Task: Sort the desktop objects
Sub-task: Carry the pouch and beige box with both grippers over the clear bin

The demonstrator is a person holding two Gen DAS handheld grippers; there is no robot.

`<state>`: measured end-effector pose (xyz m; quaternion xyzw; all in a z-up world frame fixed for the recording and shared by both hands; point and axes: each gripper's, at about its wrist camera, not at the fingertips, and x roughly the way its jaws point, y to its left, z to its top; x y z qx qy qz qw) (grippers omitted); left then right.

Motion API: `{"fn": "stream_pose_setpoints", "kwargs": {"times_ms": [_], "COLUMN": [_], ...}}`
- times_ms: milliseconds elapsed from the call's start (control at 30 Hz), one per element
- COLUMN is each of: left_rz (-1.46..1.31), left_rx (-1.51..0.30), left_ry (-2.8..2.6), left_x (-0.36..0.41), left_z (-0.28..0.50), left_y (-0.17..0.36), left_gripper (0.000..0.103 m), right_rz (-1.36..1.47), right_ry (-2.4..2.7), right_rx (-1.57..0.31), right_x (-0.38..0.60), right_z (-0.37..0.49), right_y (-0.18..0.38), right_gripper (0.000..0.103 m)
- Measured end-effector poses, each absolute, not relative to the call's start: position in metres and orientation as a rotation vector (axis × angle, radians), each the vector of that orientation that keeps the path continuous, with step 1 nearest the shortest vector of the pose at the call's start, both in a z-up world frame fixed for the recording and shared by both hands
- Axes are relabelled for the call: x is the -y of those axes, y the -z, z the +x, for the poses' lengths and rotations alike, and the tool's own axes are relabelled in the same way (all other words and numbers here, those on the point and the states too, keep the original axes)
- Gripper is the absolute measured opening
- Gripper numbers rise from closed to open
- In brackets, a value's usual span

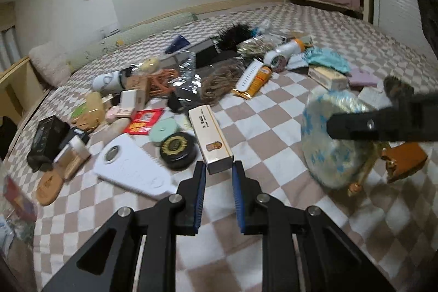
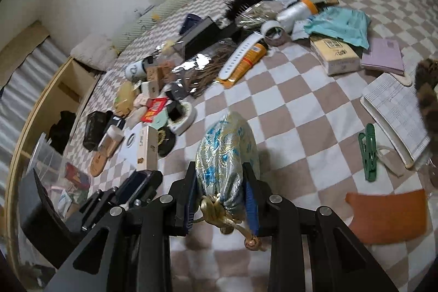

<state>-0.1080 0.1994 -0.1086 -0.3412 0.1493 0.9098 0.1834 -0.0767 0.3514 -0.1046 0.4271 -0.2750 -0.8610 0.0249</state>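
The right gripper (image 2: 220,190) clamps a brocade pouch (image 2: 225,152) between its blue-padded fingers: shiny, pale-green cloth with blue flowers, plump and rounded, tied with a knotted gold cord (image 2: 219,212) (its bead hangs below the jaws). The pouch sits above the checked blanket (image 2: 295,106). The left gripper (image 1: 218,174) has its jaws parted narrowly, empty, the tips flanking the near end of a long white box (image 1: 209,134), apparently just short of touching. Beside it lie a round black tin (image 1: 178,147) and a flat white board (image 1: 131,168).
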Motion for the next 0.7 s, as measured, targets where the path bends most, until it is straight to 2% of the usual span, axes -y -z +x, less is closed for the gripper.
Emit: {"fn": "stream_pose_setpoints", "kwargs": {"times_ms": [300, 700], "left_rz": [-0.969, -0.958], "left_rx": [-0.328, -0.183], "left_ry": [-2.628, -2.698], "left_x": [-0.149, -0.087], "left_z": [-0.077, -0.045], "left_y": [0.067, 0.024], "left_gripper": [0.019, 0.019], "right_rz": [1.263, 1.161], "right_ry": [2.659, 2.615], "right_rx": [0.795, 0.627], "right_x": [-0.327, -0.274], "right_z": [-0.059, -0.048], "right_y": [0.081, 0.032], "right_gripper": [0.03, 0.029]}}
